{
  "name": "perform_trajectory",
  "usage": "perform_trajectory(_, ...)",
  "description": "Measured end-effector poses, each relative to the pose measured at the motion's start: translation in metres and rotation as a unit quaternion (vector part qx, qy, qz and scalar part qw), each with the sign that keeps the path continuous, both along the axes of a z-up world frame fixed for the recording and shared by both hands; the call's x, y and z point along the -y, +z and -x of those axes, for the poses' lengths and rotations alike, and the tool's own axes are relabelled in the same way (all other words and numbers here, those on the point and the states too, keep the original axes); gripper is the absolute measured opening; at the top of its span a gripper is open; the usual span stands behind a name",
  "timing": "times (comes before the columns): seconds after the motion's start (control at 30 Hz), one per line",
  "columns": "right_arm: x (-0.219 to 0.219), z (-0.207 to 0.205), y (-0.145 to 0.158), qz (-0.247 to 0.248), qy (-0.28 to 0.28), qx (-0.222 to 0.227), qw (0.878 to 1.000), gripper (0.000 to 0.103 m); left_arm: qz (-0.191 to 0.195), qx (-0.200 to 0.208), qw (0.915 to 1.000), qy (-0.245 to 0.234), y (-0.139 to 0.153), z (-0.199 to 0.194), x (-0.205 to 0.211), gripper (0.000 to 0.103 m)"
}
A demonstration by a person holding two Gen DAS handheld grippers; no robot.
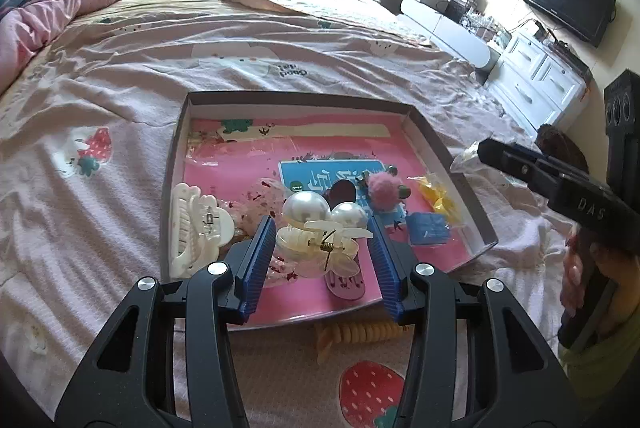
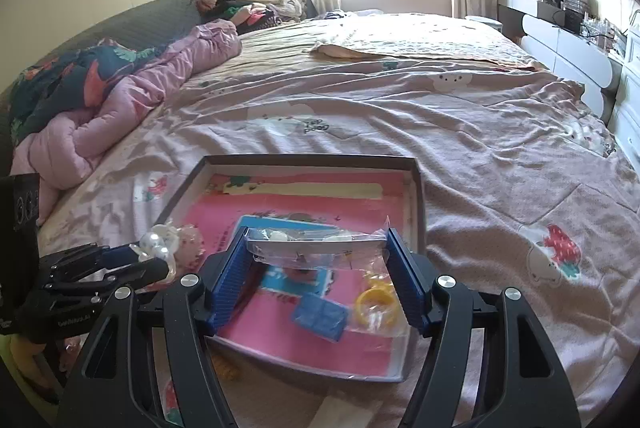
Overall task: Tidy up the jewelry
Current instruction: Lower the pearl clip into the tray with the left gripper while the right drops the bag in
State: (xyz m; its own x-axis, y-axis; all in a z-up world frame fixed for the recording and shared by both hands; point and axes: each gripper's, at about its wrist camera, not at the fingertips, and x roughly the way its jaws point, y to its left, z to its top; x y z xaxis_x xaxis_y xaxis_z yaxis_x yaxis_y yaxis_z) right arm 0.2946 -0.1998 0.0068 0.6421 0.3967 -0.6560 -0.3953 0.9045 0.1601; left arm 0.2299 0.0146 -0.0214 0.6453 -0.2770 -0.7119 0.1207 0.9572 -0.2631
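Note:
A shallow dark-rimmed tray with a pink liner lies on the bed. My left gripper is shut on a cream claw clip with two big pearls, held over the tray's near side. My right gripper is shut on a clear plastic bag of small pieces, also above the tray. In the tray lie a white claw clip, a pink pompom, a blue square piece, bagged yellow rings and a pink snap clip.
A yellow spiral hair tie lies on the bedspread just outside the tray's near rim. A bunched pink quilt fills the left of the bed. White drawers and a TV stand off the right edge.

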Motion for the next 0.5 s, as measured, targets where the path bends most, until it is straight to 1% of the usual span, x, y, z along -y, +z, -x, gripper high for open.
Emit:
perform_trajectory(0.13, 0.003, -0.012, -0.009, 0.01, -0.011, -0.008, 1.0, 0.064, -0.001, -0.007, 1.0, -0.003, -0.007, -0.006, 0.001, 0.039)
perform_trajectory(0.5, 0.004, -0.031, -0.033, 0.019, -0.026, -0.028, 0.999, 0.064, -0.001, -0.024, 0.9997, -0.004, -0.027, -0.017, 0.001, 0.039)
